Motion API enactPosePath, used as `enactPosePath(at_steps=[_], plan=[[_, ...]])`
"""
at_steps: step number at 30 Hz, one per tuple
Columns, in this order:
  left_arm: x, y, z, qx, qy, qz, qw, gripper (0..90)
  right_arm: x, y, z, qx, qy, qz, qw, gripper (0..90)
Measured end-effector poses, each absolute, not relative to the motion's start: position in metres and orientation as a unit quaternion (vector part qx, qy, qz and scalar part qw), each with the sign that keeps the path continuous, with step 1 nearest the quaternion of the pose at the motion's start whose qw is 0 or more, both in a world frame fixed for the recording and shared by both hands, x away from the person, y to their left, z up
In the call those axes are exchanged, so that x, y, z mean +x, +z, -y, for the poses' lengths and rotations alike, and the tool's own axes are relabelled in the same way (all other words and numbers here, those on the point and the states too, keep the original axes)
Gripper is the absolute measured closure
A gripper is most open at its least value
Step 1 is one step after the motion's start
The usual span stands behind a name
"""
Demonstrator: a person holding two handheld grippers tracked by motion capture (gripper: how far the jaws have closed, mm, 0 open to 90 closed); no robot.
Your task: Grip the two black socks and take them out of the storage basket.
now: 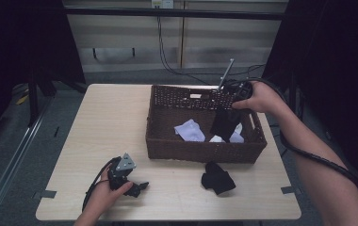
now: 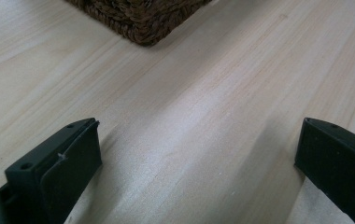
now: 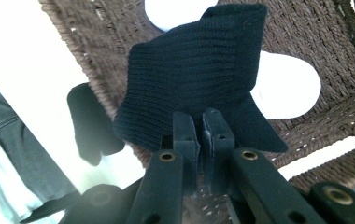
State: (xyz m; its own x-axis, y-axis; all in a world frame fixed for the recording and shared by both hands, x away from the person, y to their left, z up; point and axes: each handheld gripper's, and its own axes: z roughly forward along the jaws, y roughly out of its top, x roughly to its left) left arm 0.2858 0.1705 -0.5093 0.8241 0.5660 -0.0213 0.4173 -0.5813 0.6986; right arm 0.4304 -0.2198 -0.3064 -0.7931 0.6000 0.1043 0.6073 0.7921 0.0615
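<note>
- Your right gripper (image 3: 199,135) pinches a black sock (image 3: 199,70) over the basket (image 1: 167,146), probably mid-drop among white socks (image 1: 190,130).
- Your left gripper (image 2: 194,163) rests spread on the desk (image 2: 189,93).
- Next, release, then fetch the other sock (image 1: 218,178).

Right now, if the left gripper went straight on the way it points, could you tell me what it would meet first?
The left gripper, jaws wide open, faces bare table. Straight ahead the way looks free; the wicker basket's corner sits slightly left of its line, though depth is unclear.

A pale wooden table (image 1: 101,122) carries a brown wicker basket (image 1: 205,150) far right; a black sock (image 1: 218,178) lies near it.
</note>
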Motion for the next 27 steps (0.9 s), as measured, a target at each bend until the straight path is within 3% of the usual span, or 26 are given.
enactPosePath(at_steps=[27], plan=[[0.286, -0.509, -0.171, 0.883, 0.102, -0.278, 0.363, 0.0, 0.388, -0.225, 0.201, -0.259, -0.072, 0.963, 0.013, 85.7]])
